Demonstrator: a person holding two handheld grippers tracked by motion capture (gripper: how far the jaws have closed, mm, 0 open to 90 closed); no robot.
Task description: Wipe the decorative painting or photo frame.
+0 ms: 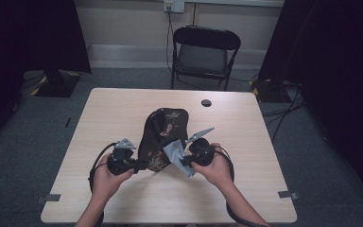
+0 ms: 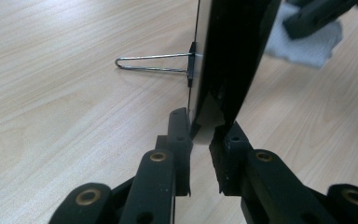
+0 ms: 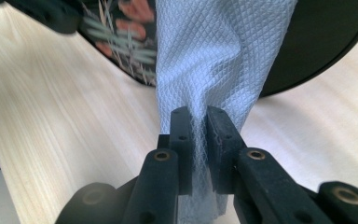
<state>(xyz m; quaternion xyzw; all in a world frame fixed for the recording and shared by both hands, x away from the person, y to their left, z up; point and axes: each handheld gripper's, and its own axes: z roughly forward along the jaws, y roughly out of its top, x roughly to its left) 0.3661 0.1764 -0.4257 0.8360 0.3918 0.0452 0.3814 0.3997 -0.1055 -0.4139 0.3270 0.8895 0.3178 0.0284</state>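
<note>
- Black lacquer plaque [image 1: 163,137] at table [image 1: 123,109] middle, propped on wire stand [image 2: 151,63], long axis running away from the person.
- Left gripper [image 2: 200,140] clamping plaque's near edge.
- Right gripper [image 3: 199,135] pinching blue cloth [image 3: 214,56] against the painted face.

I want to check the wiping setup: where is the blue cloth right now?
In the high view the blue cloth sits near the table's middle, pinched in the right gripper and lying against the black painted tray that the left gripper holds.

Claw [image 2: 200,140] clamped on black panel's [image 2: 233,60] edge
</note>
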